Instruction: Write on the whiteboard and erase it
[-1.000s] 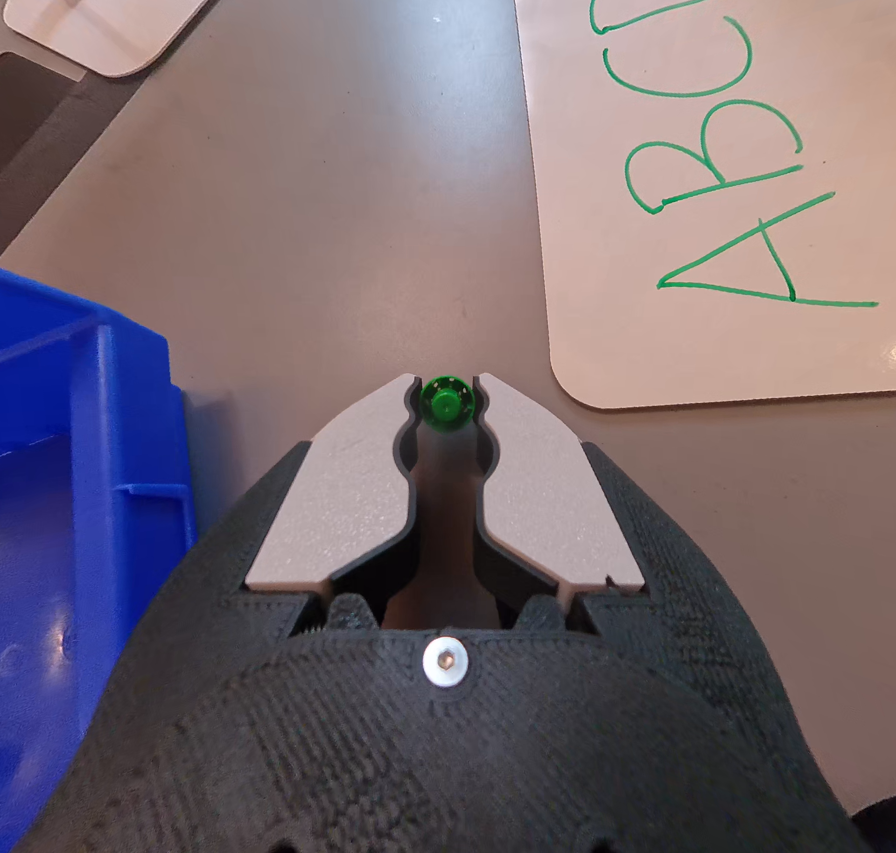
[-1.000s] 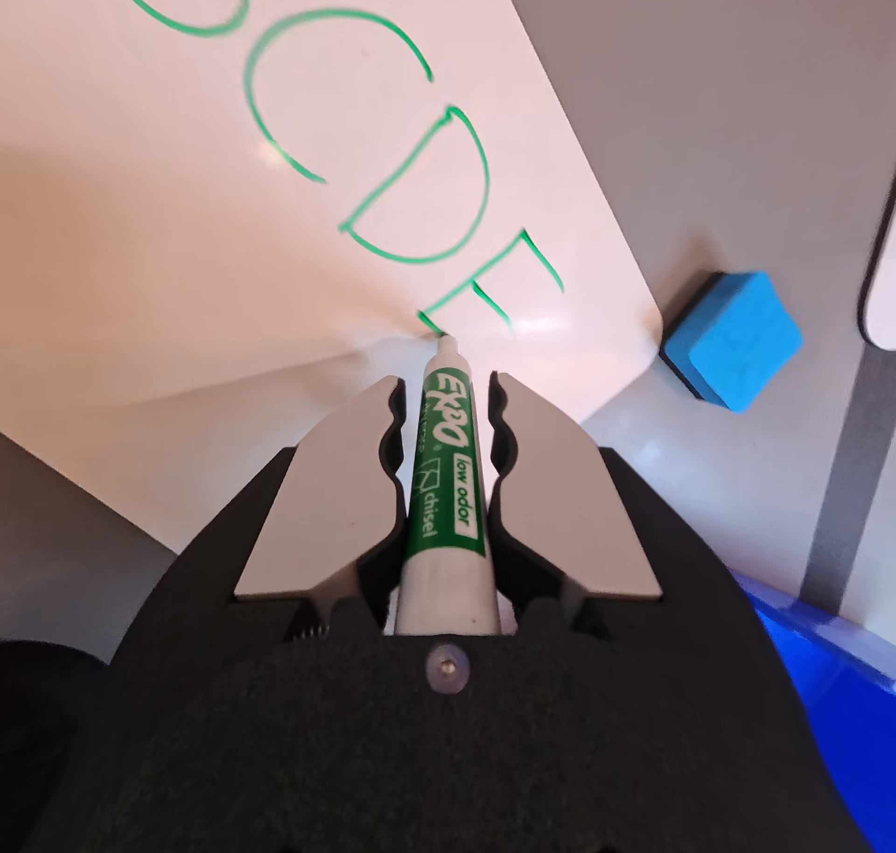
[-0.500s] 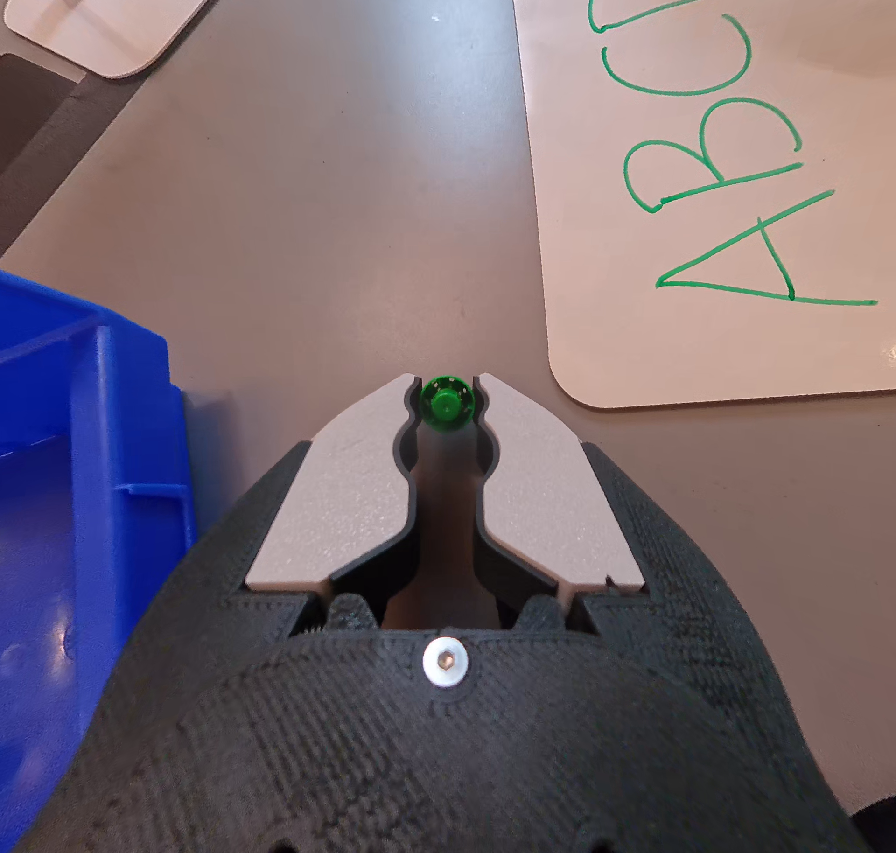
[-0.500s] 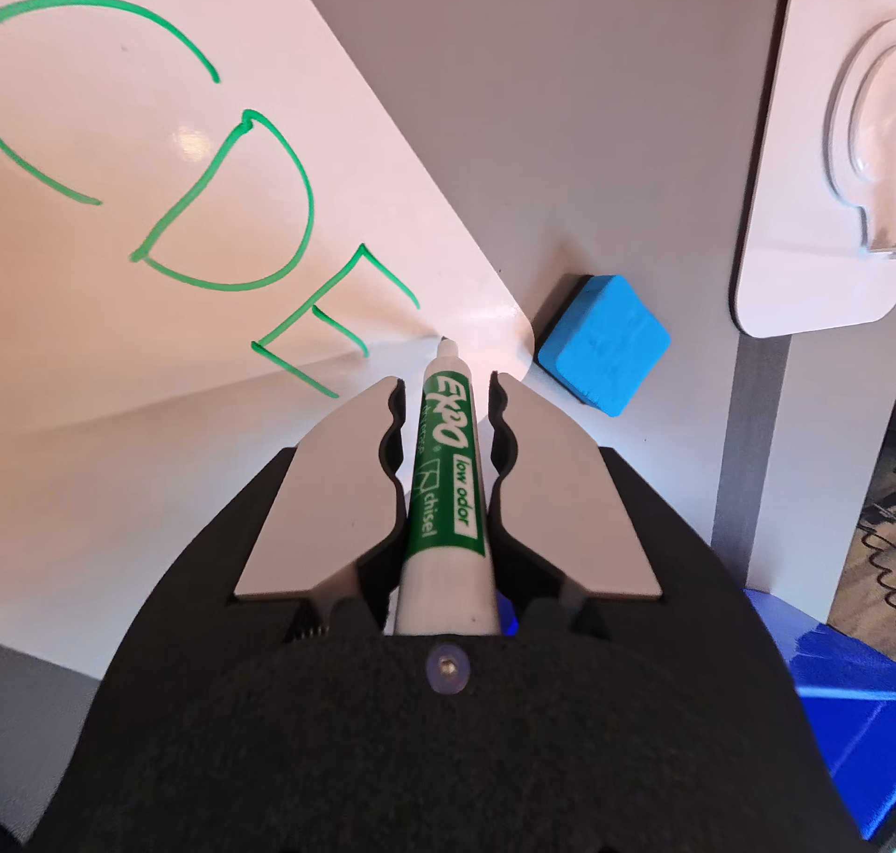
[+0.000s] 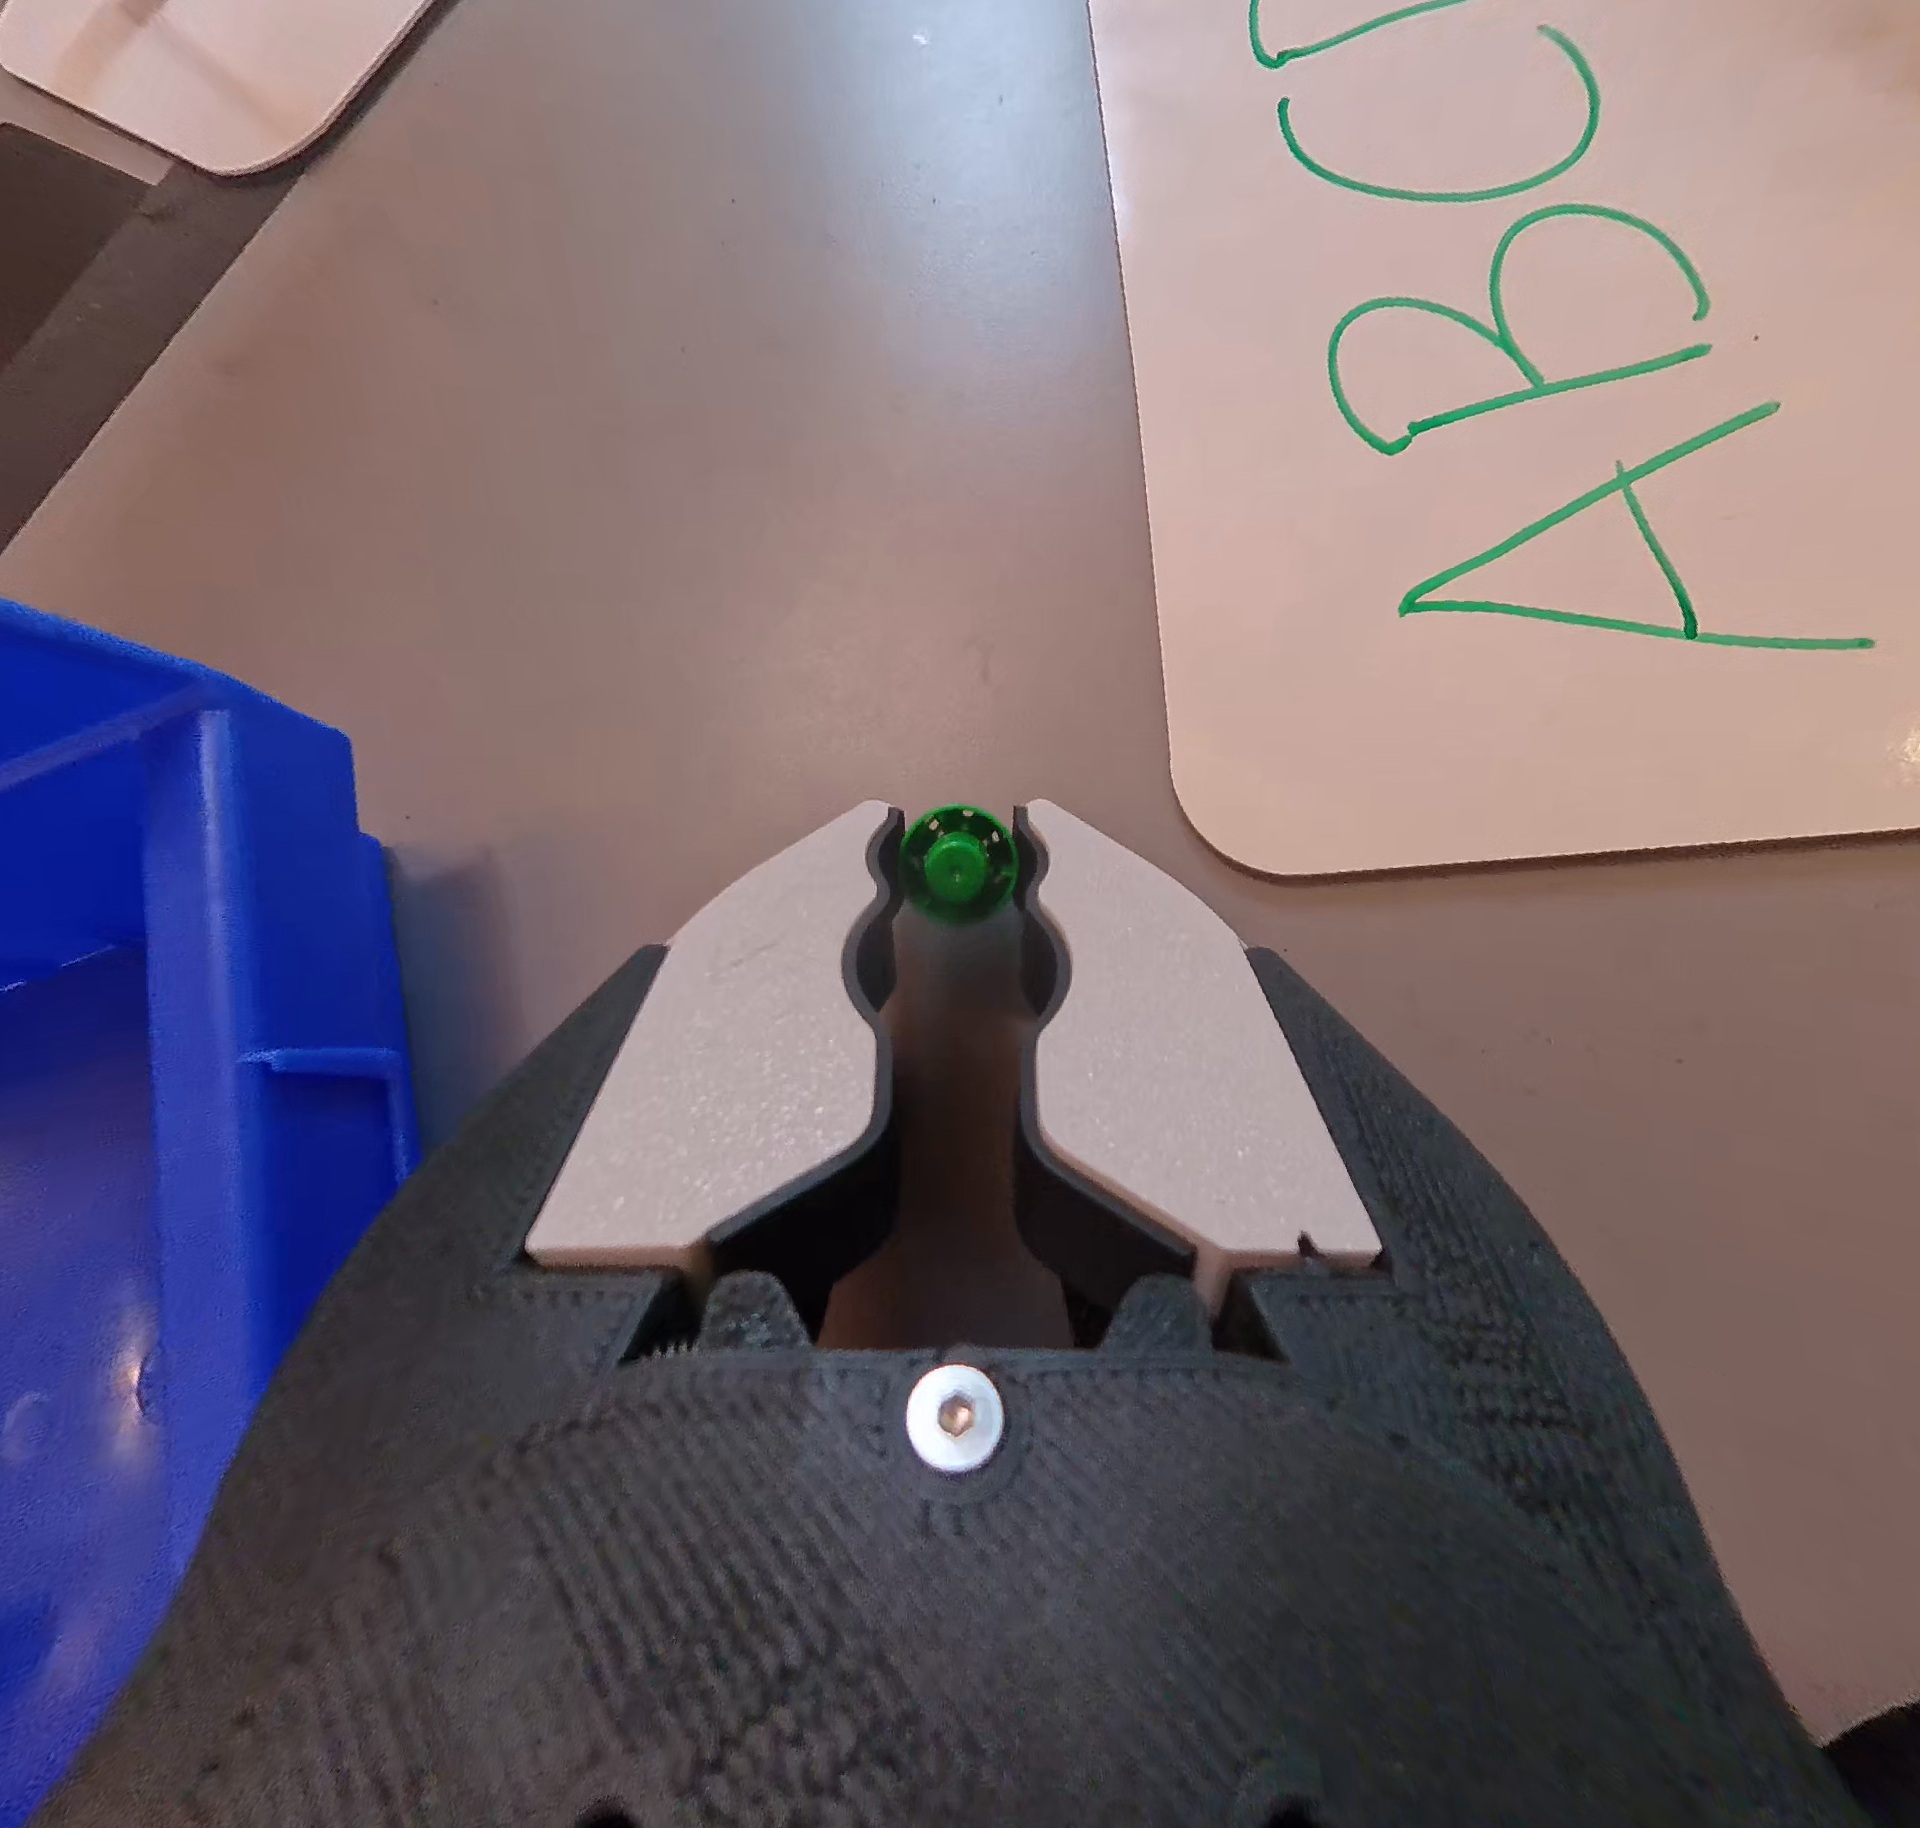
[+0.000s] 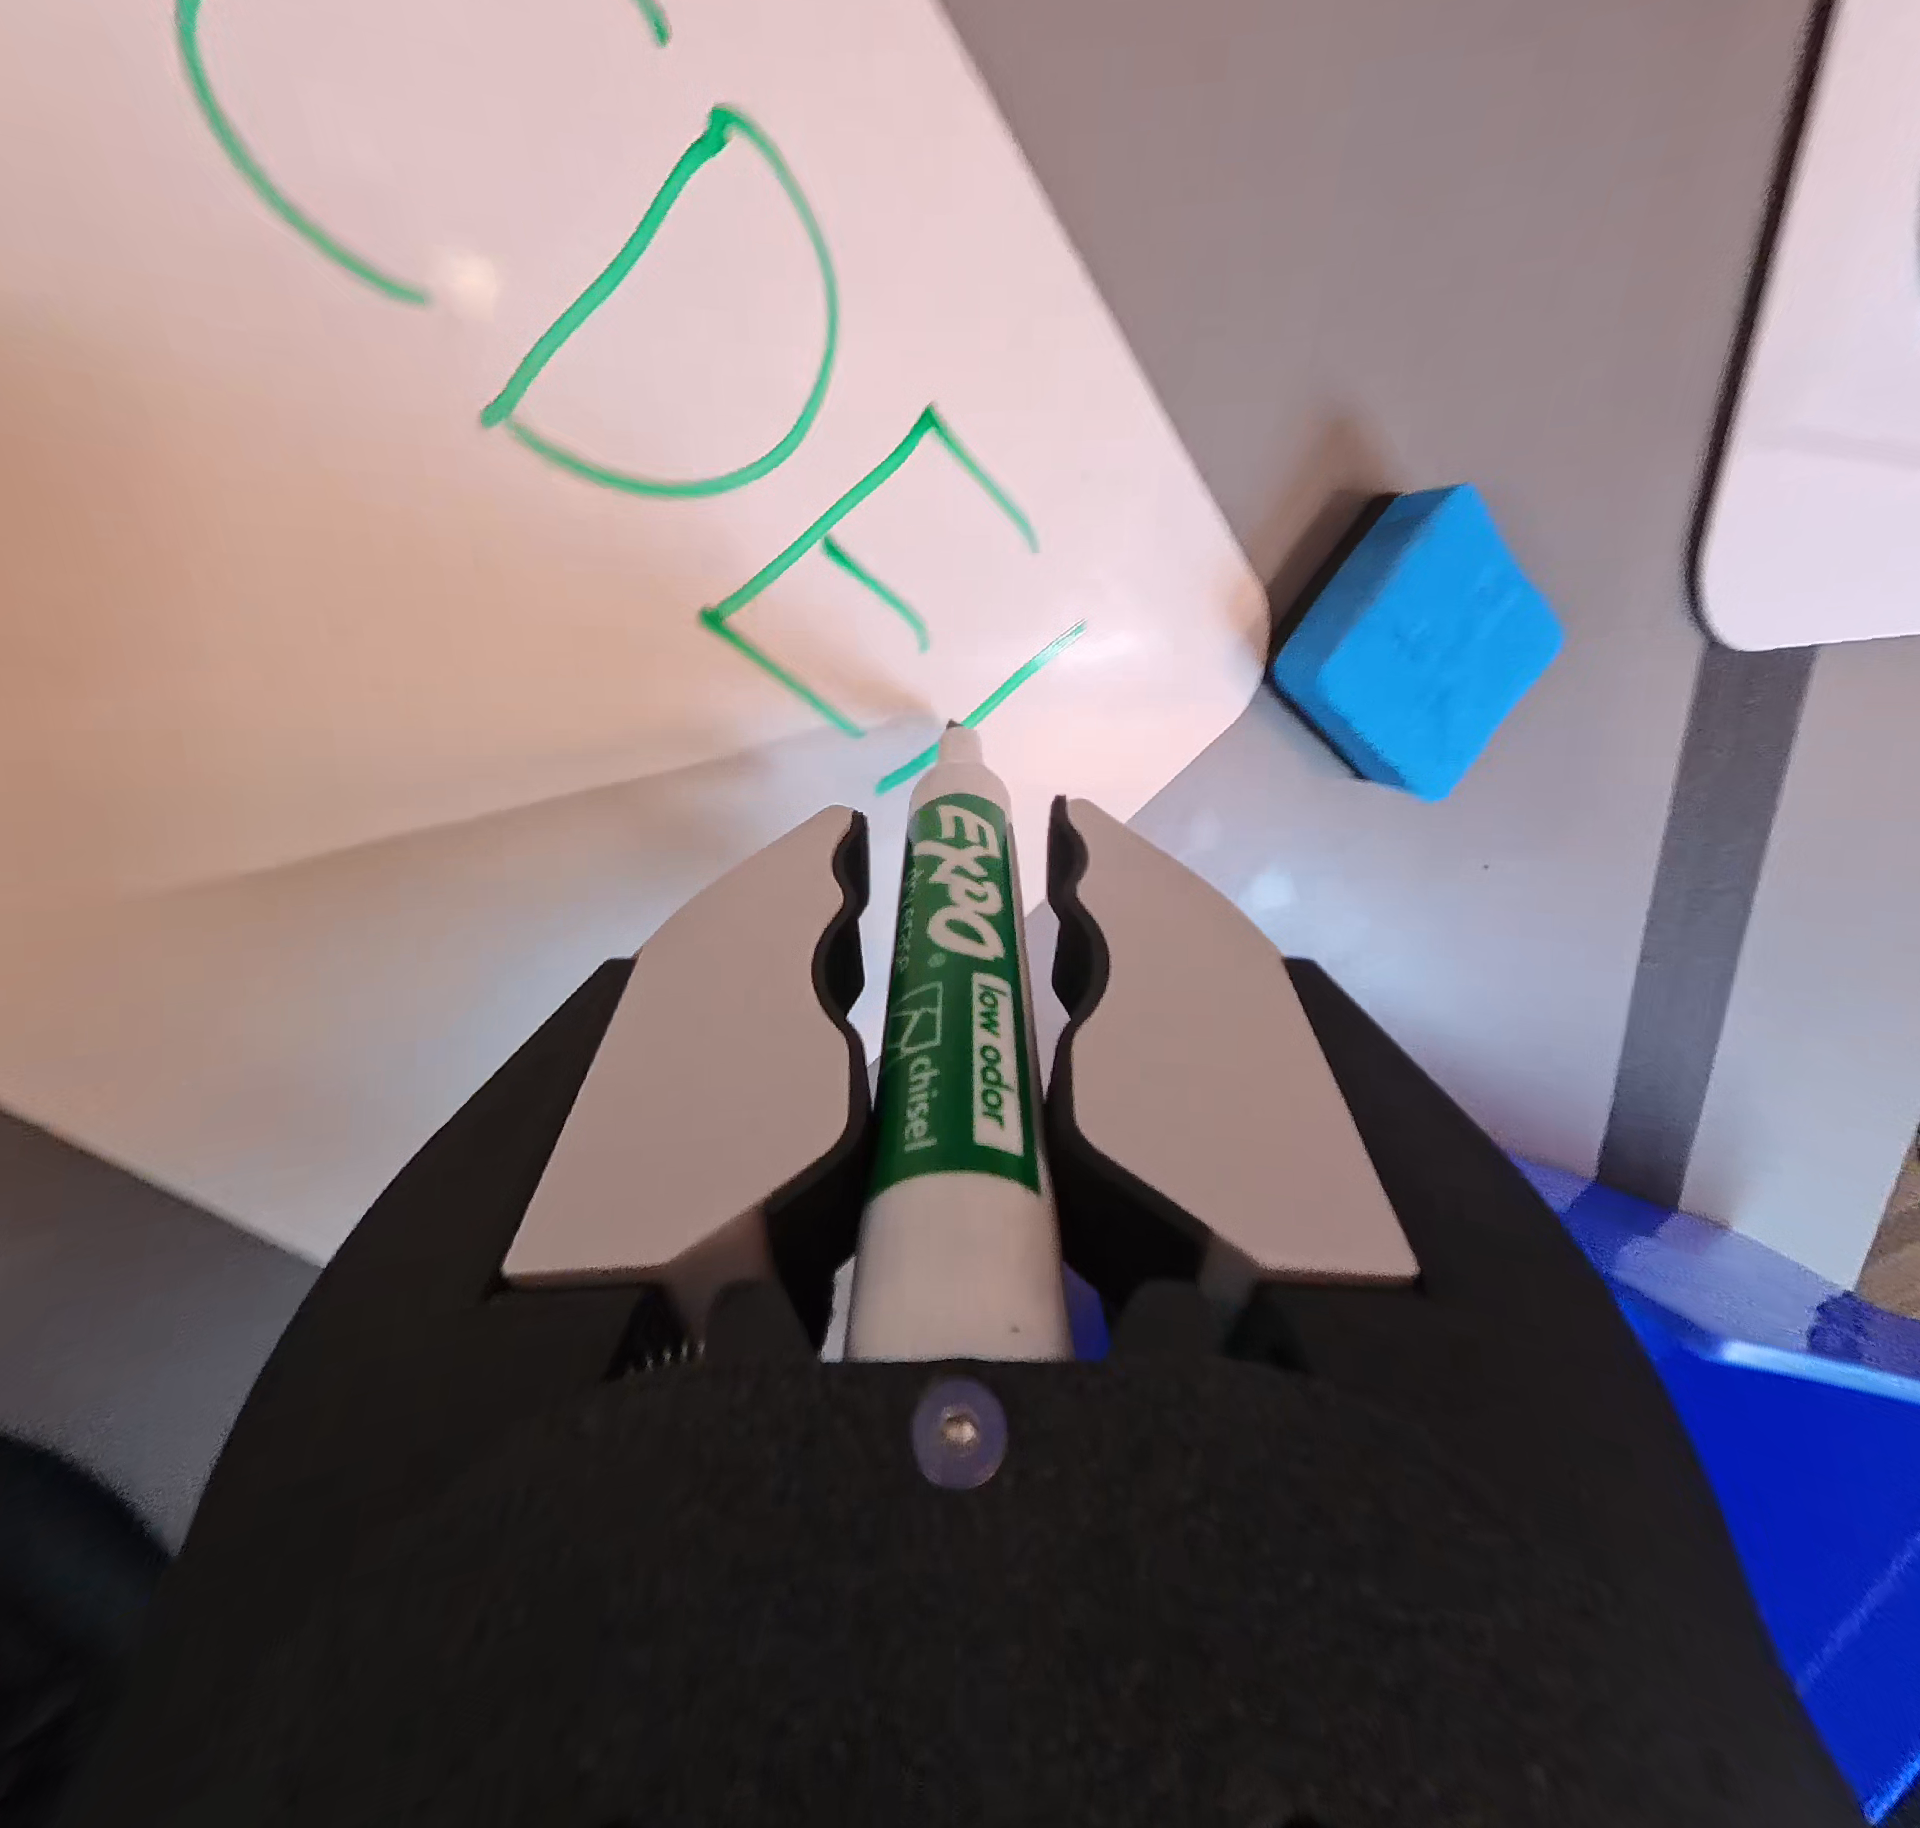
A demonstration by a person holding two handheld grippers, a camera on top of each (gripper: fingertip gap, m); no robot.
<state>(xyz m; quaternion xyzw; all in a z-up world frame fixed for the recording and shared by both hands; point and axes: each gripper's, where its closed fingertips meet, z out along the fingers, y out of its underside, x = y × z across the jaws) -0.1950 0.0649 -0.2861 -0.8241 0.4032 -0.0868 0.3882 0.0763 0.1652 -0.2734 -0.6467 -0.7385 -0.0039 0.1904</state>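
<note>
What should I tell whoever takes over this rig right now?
Left gripper: shut on the green cap, above the table between the blue bin and the whiteboard.
Right gripper: shut on the marker, tip on the whiteboard near its corner, mid-stroke.
Eraser: on the table just off that corner, untouched.
Done: a row of green letters is written.
Left: finish the stroke, probably recap the marker, then wipe the board with the eraser.
</note>
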